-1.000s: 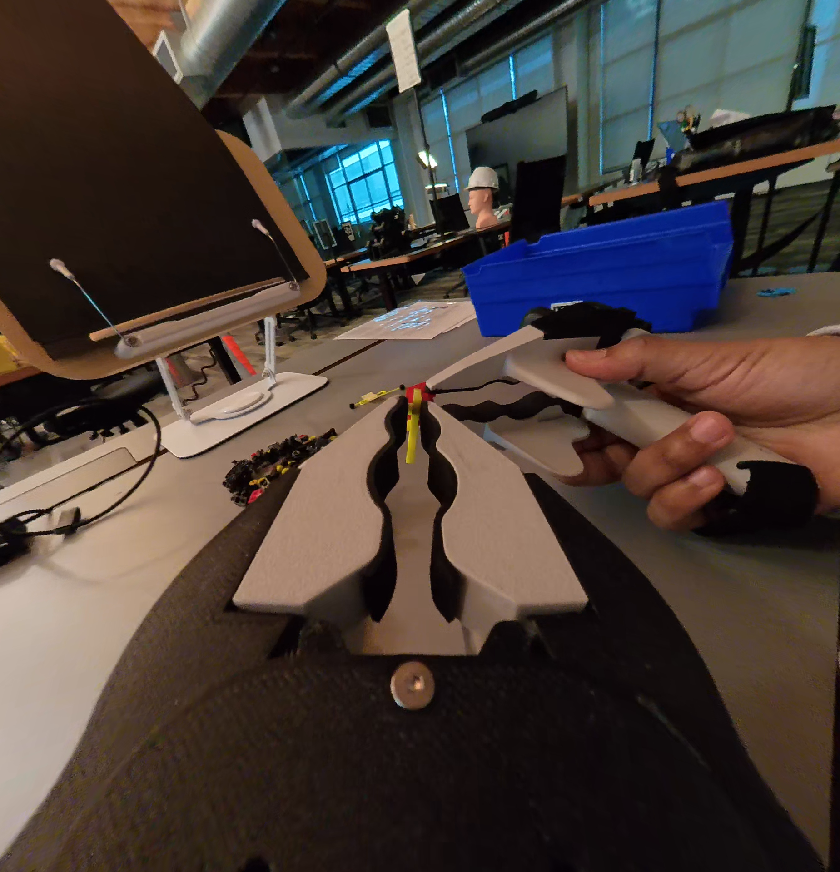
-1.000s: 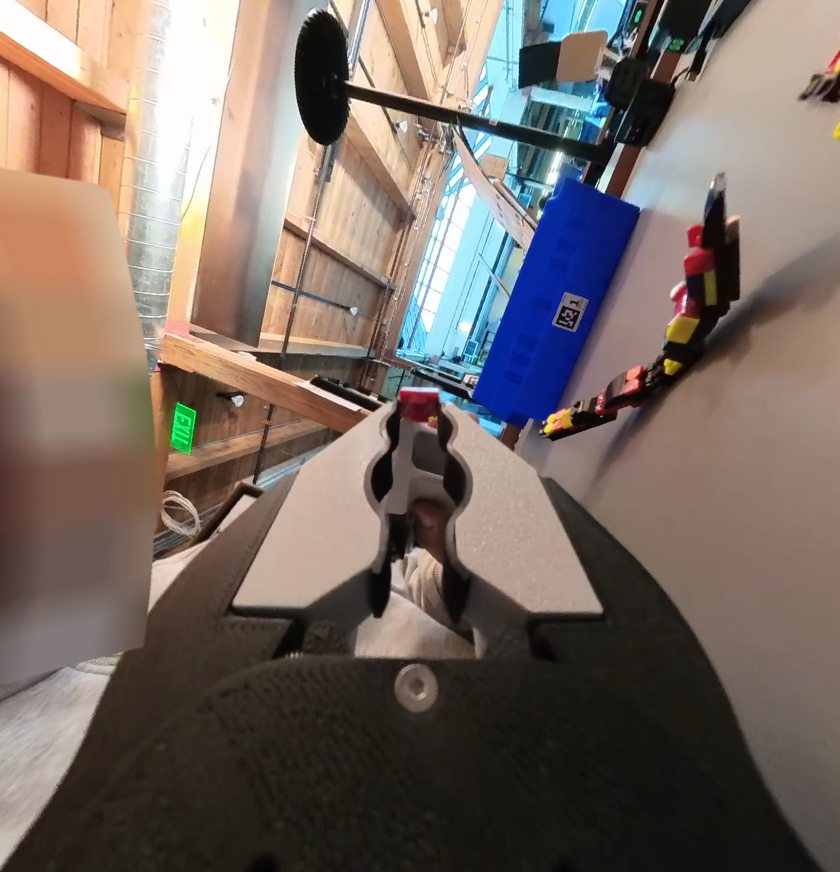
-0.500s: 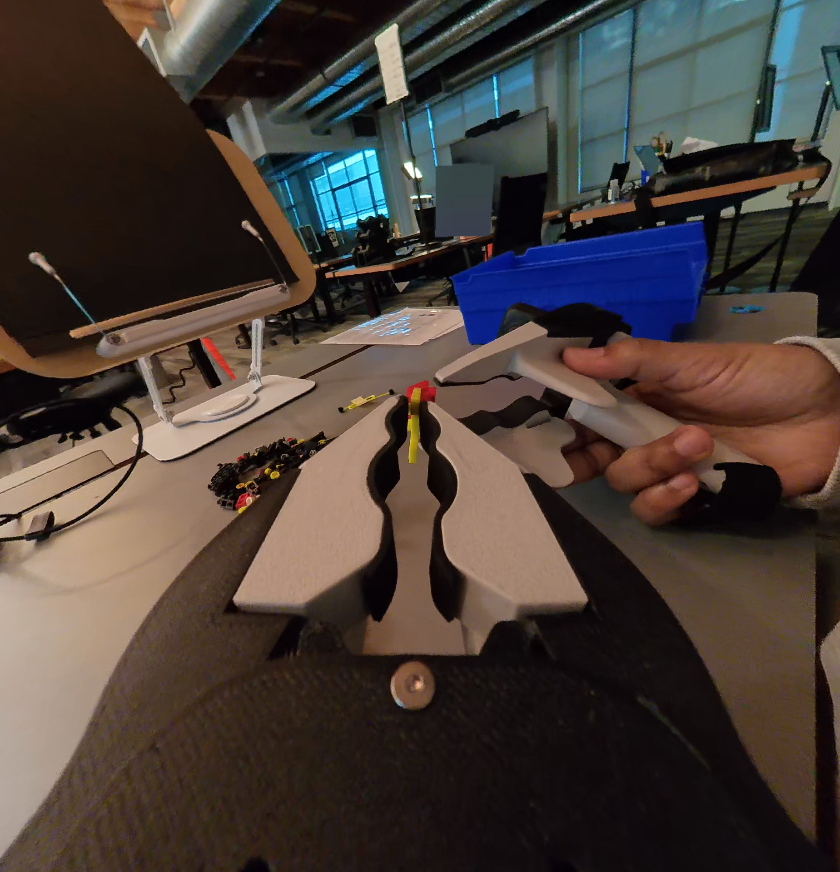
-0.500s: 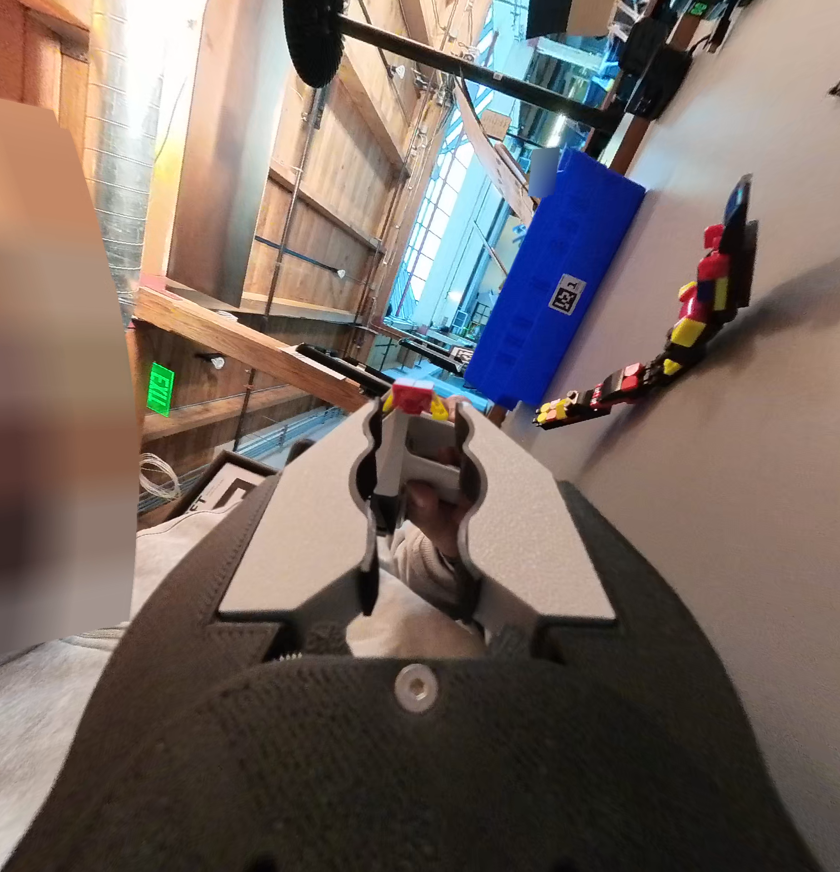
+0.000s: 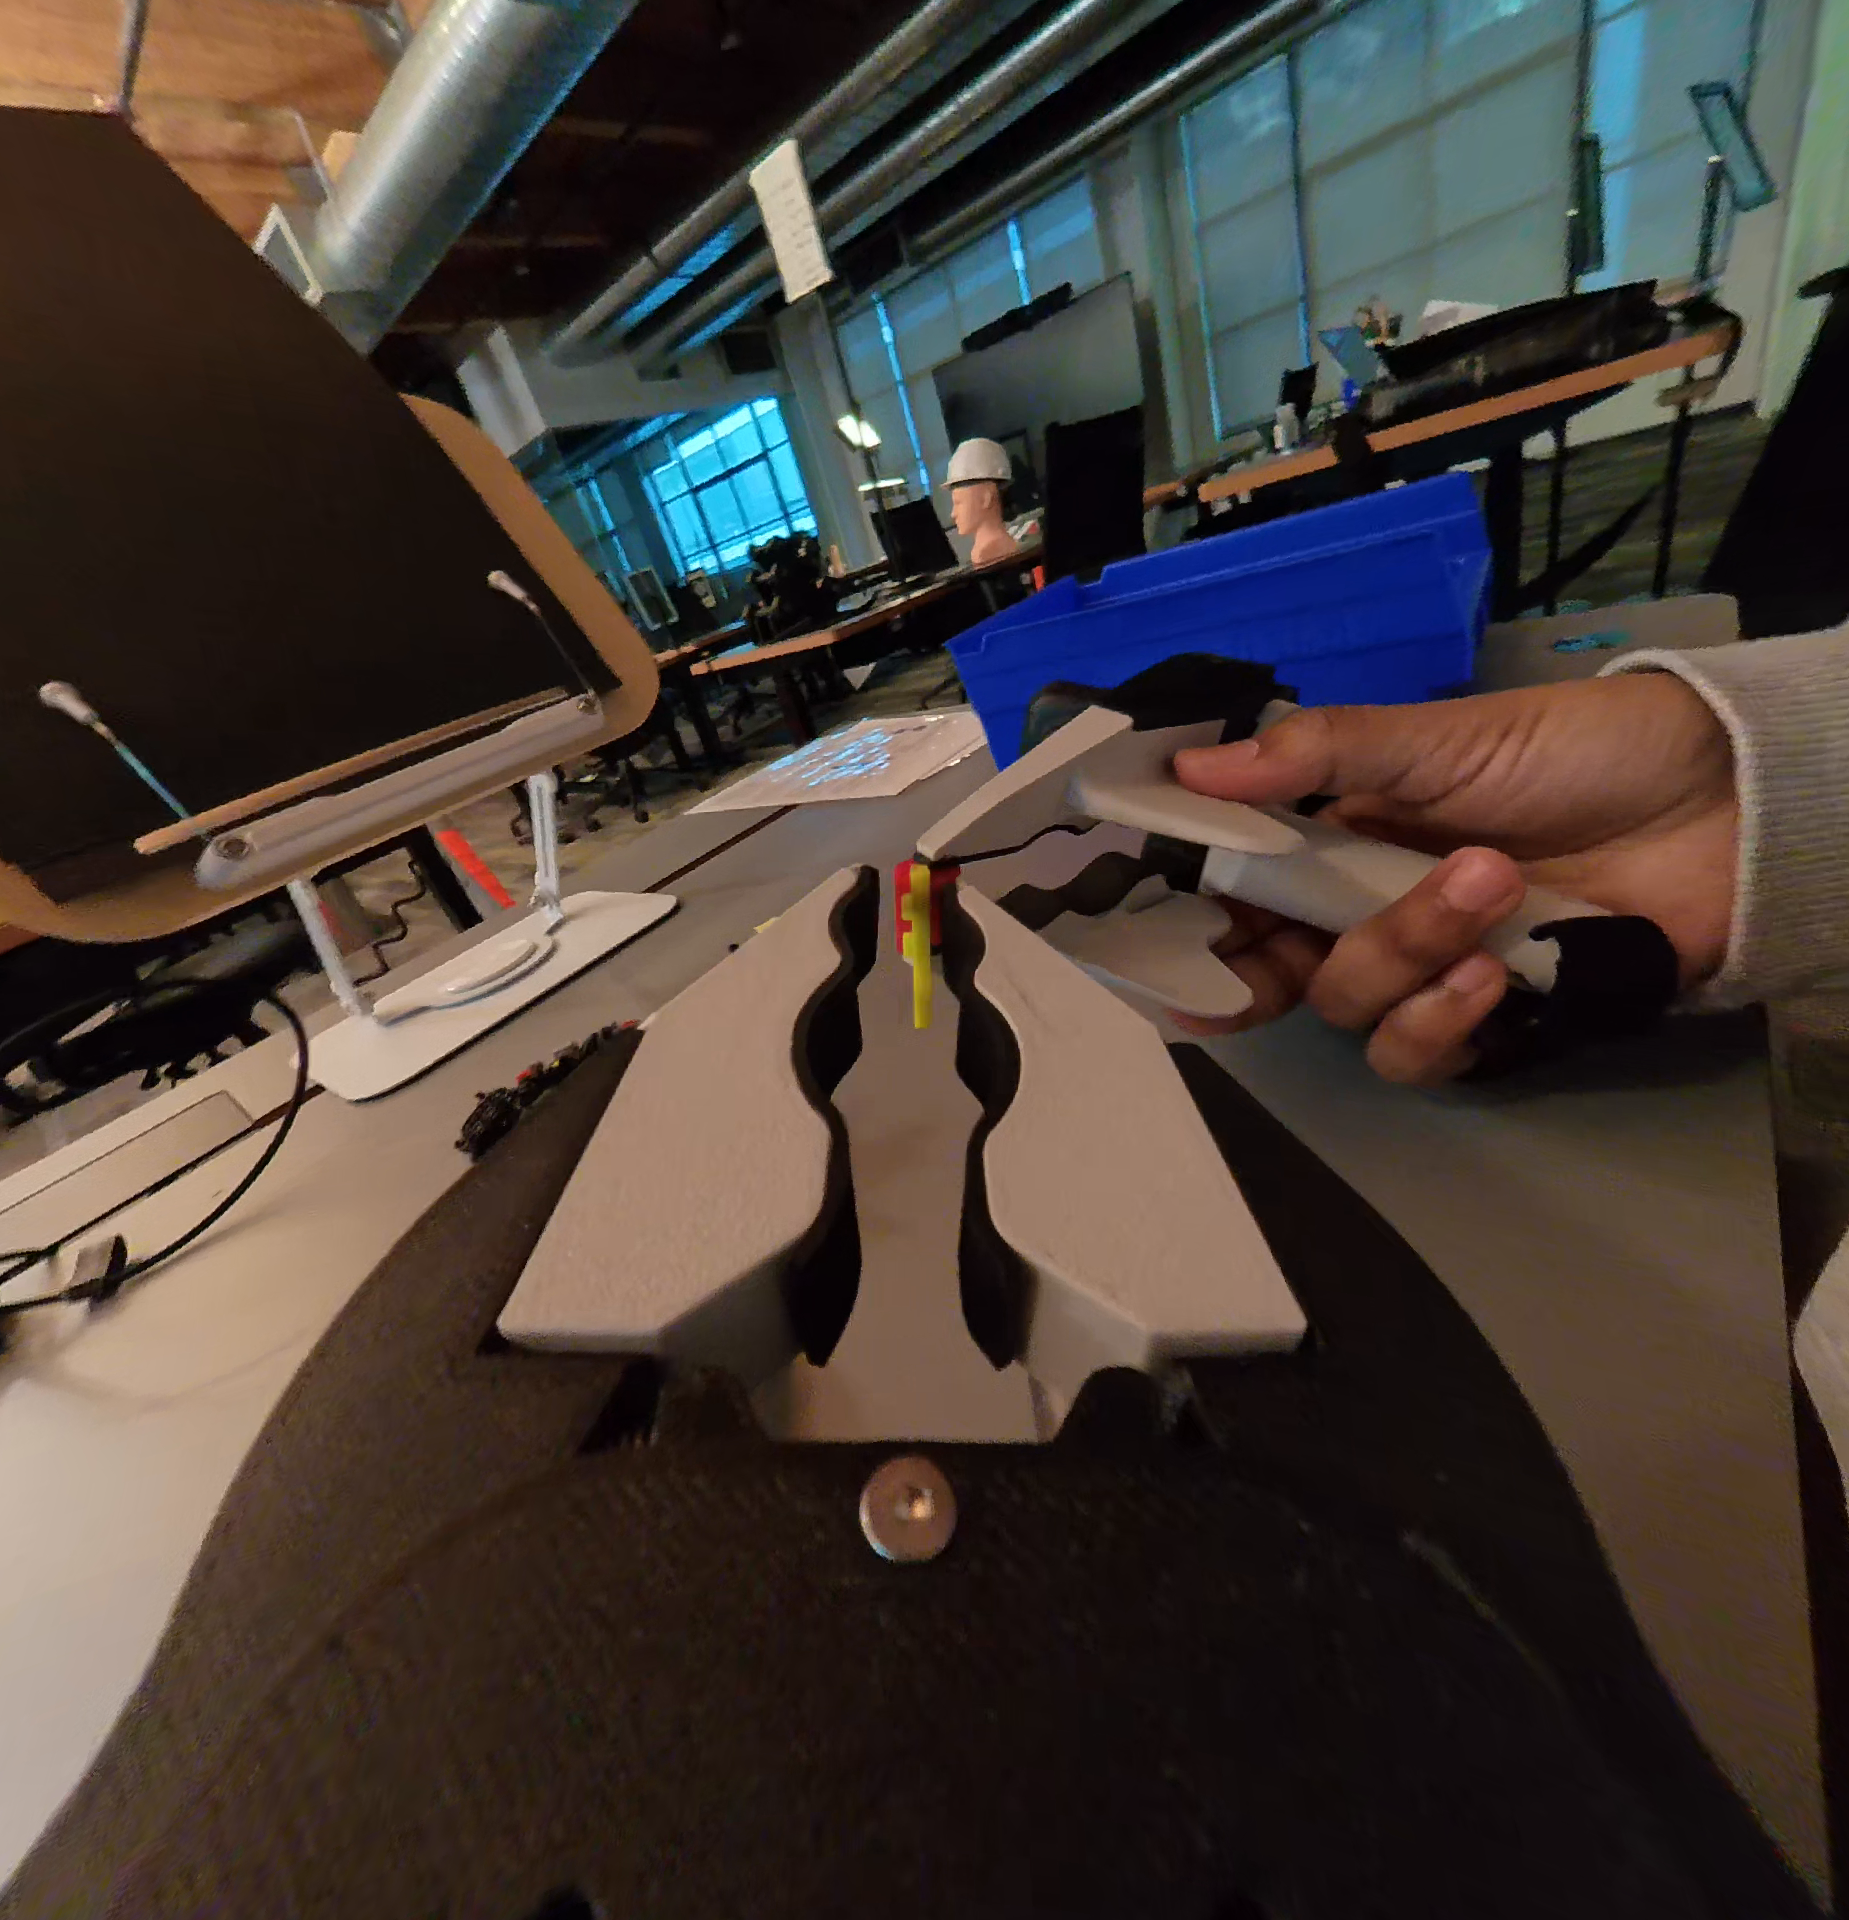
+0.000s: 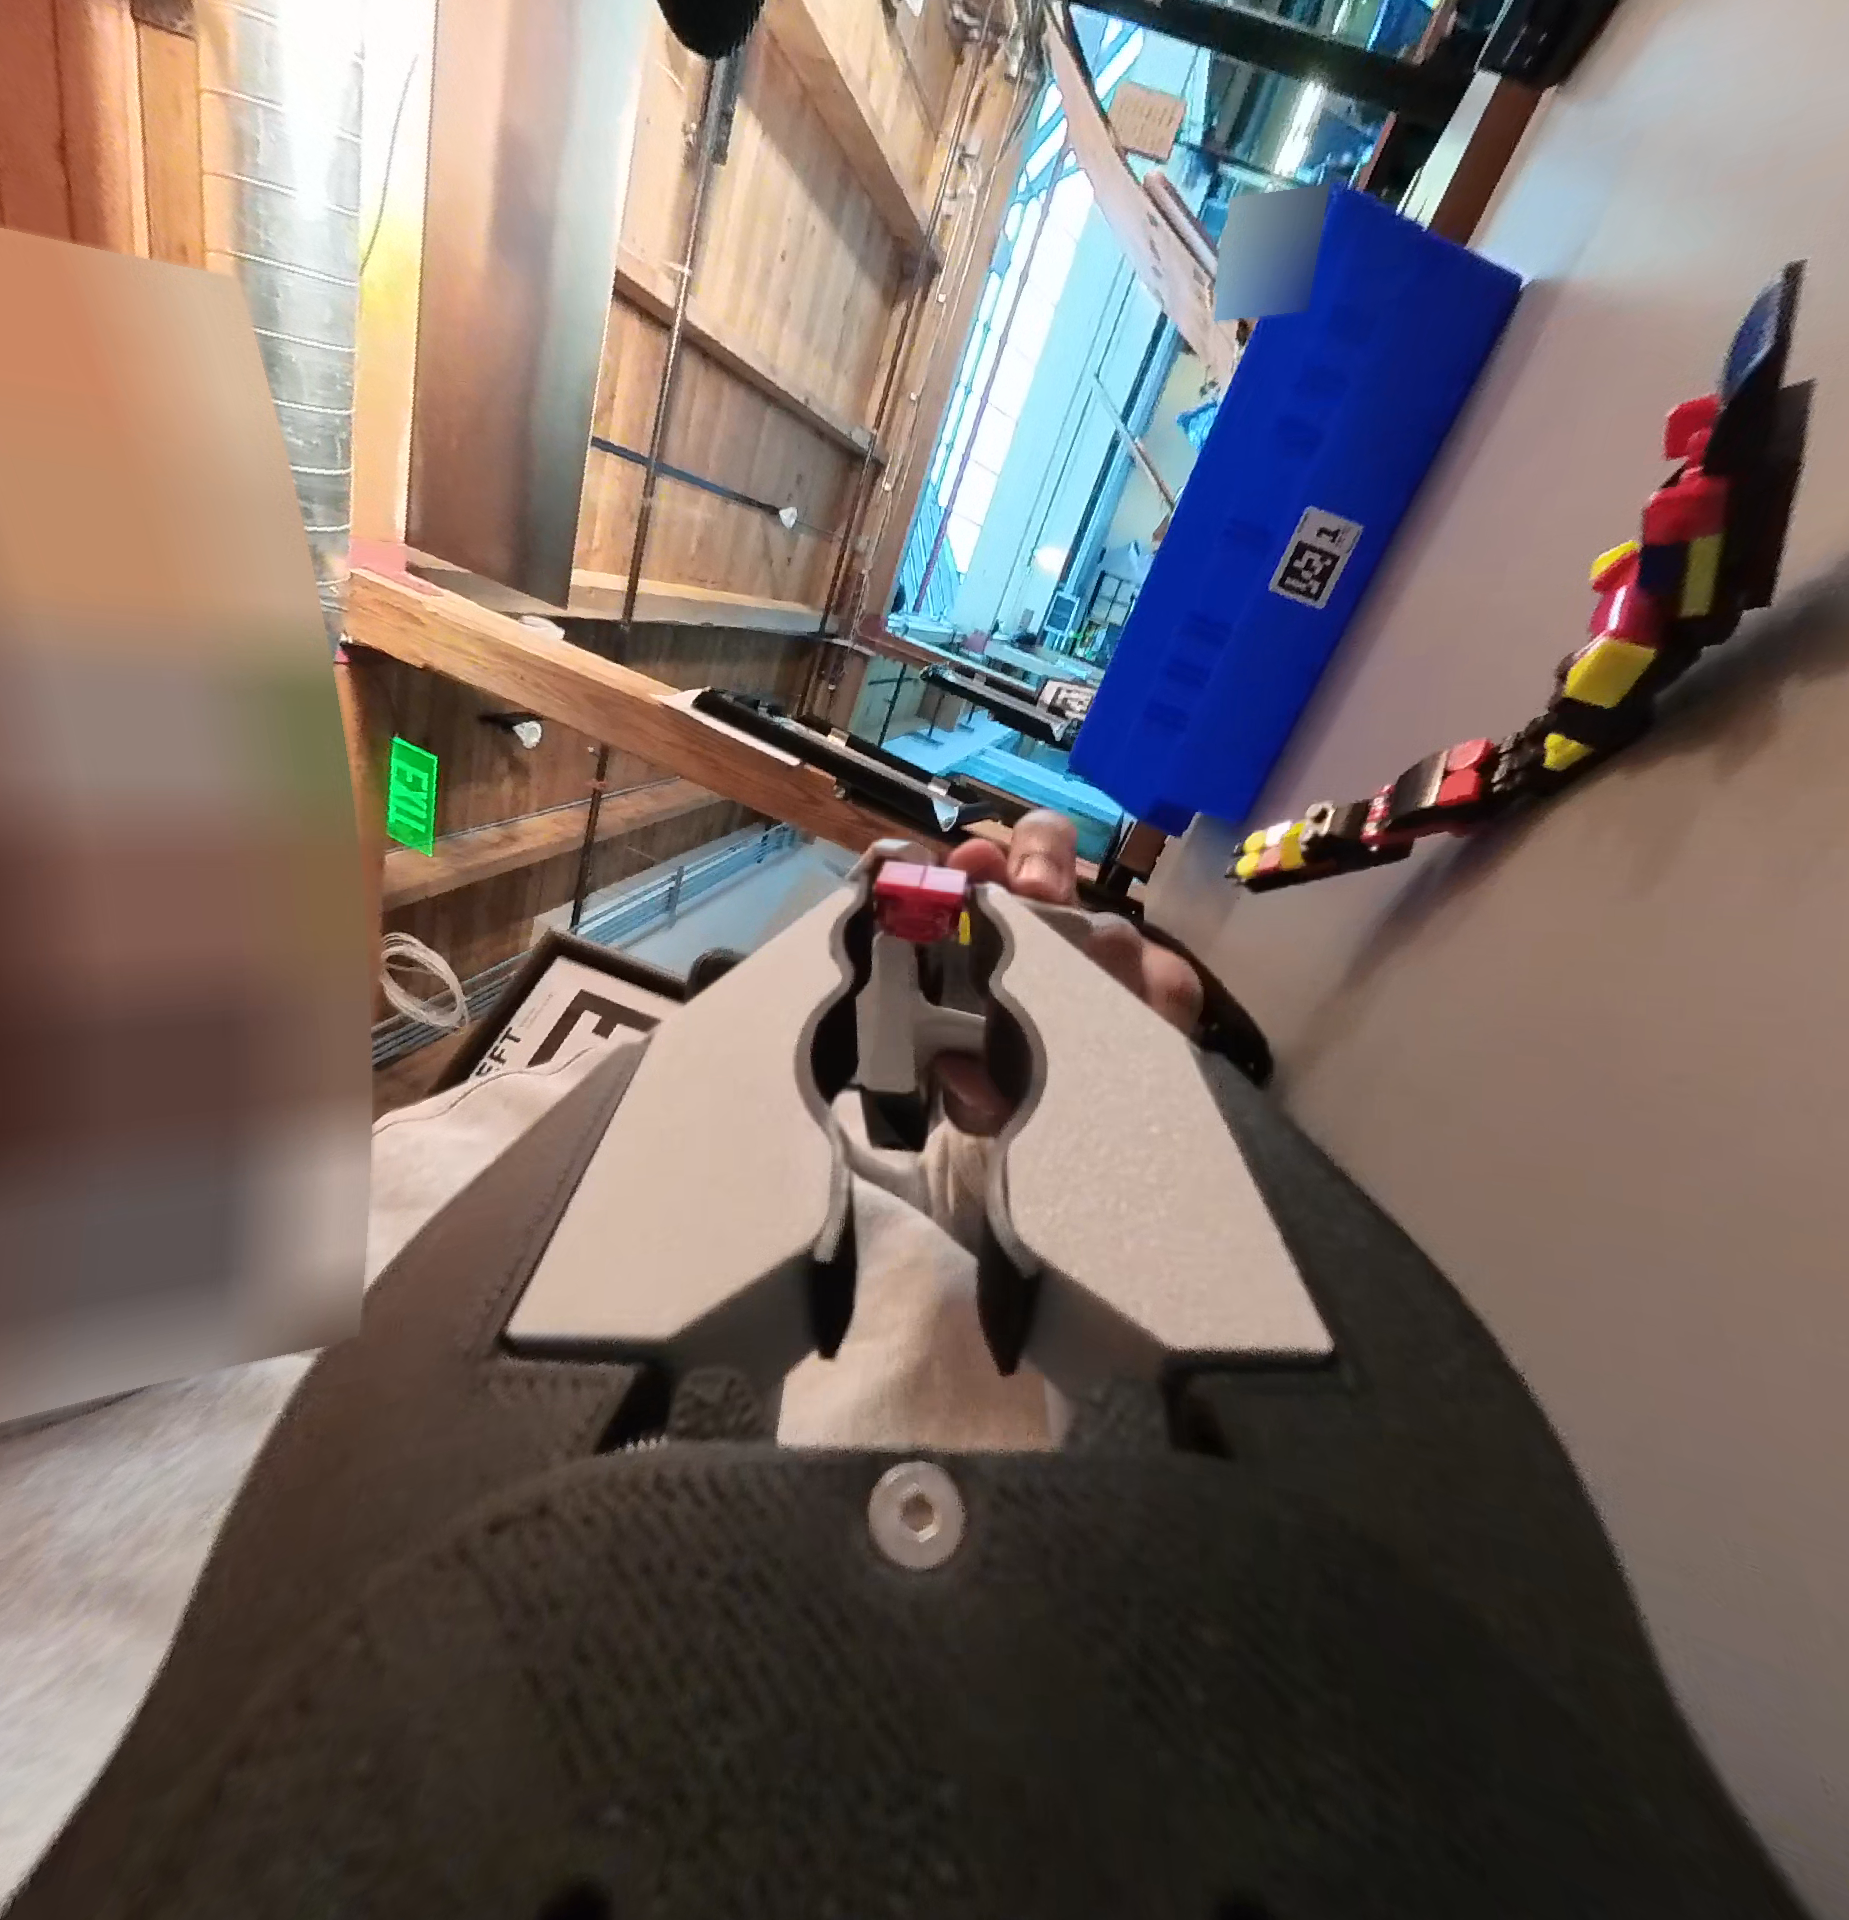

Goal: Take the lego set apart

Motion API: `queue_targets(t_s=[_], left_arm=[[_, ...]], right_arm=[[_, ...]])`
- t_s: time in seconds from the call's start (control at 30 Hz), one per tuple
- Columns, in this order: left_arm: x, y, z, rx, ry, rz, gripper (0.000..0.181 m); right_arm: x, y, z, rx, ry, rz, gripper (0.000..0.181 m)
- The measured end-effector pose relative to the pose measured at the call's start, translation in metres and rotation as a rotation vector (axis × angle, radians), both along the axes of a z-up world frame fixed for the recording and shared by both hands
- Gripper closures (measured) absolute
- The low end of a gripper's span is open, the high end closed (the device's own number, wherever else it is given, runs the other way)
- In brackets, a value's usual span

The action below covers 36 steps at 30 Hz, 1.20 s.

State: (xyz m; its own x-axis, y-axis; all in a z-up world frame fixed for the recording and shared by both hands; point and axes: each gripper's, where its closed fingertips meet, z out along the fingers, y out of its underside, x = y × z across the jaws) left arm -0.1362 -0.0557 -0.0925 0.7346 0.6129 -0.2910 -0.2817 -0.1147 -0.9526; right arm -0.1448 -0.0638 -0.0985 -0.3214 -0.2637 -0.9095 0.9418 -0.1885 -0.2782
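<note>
Since a second ago the right tongs (image 5: pixel 935 852) have tipped onto the small red plastic brick (image 6: pixel 920 902). Left tongs (image 5: pixel 915 914) pinch its thin yellow plate (image 5: pixel 921 971) above the grey desk (image 5: pixel 1522 1195), bracing the two to be pried apart.

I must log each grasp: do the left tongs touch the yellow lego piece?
Touching. In the left wrist view the left tongs close on the yellow lego piece near their tips, with no gap on either side.
</note>
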Motion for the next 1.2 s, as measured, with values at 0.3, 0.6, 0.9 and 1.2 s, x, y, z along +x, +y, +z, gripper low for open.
queue_targets(t_s=[0.3,0.6,0.9,1.2], left_arm=[[0.015,-0.001,-0.004,-0.008,-0.074,-0.224,0.178],[0.014,0.0,-0.004,-0.002,-0.12,-0.247,0.178],[0.01,-0.001,-0.006,-0.027,-0.099,-0.214,0.179],[-0.01,-0.016,0.001,0.117,-0.207,-0.141,0.179]], right_arm=[[0.015,-0.004,-0.004,0.054,0.033,0.142,0.166],[0.018,0.003,-0.003,0.032,0.022,0.198,0.164],[0.011,0.006,-0.002,-0.018,-0.022,0.162,0.159],[-0.019,0.027,0.004,0.238,0.389,-0.202,0.181]])
